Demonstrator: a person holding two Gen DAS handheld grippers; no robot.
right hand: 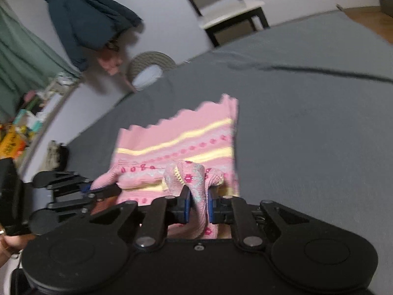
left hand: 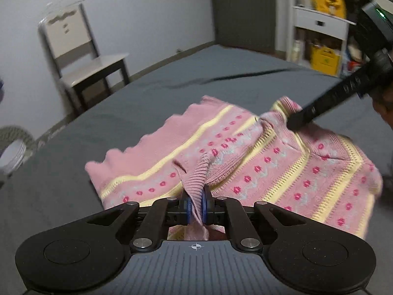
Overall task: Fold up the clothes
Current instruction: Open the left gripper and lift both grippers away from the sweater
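**Both claws clamped on a pink knitted sweater over the grey bed**

Nearest the left wrist camera, the left gripper (left hand: 196,206) has its blue-padded fingers (left hand: 189,207) pinched together on a ribbed pink cuff of the pink knitted sweater with yellow stripes and magenta flowers (left hand: 245,162); the fabric passes between the pads and runs out of sight under the gripper body. In the right wrist view the right gripper (right hand: 198,206) is likewise closed on a bunched fold of the same sweater; what lies below its pads is hidden by the black linkage. The sweater lies partly spread on the grey bed sheet (left hand: 122,113), its scalloped hem towards the far side, its near portions lifted by the two claws; motion blur softens the knit pattern in both views. From the left view the right gripper's tips are buried in the cloth, so only its black shaft shows. Beyond the bed stand a pale chair with dark legs (left hand: 83,56) and a white shelf unit holding yellow packages (left hand: 324,24); any print on them is too smeared to read. A dark blue garment (right hand: 83,19) hangs on the wall in the right view; no writing is legible anywhere.
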